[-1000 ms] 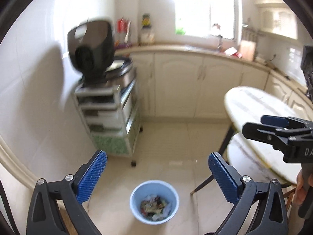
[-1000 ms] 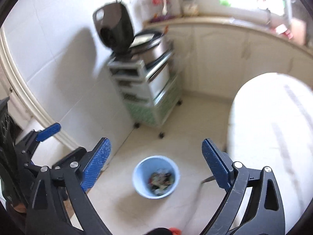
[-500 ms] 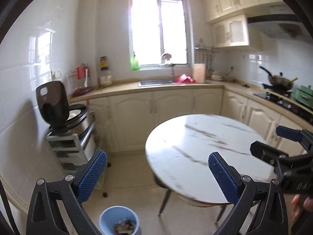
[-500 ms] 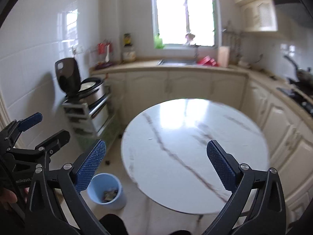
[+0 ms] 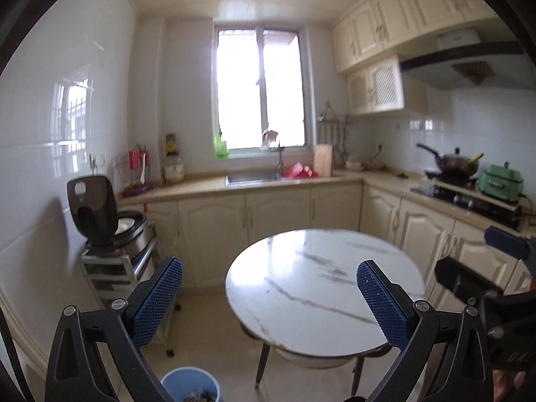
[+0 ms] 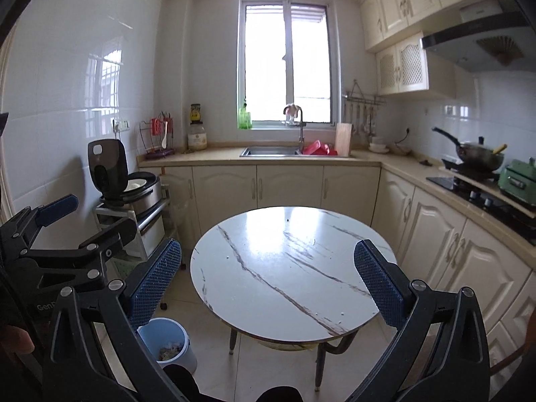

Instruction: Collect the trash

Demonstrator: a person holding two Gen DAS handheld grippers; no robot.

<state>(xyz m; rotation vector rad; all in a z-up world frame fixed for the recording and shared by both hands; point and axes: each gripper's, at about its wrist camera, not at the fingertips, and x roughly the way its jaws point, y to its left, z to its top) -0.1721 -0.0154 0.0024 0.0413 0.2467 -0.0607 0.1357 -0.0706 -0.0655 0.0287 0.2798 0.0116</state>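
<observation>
Blue-padded jaws on the right gripper are gaping wide with nothing between them, having just finished opening; the left gripper is likewise spread and empty. Both are hanging level above one round marble table, which is looking bare of litter. One blue bin, holding scraps, is sitting on the floor beside it at lower left. Probably the job is wrapping up; scanning the tabletop and floor for leftovers seems wise.
</observation>
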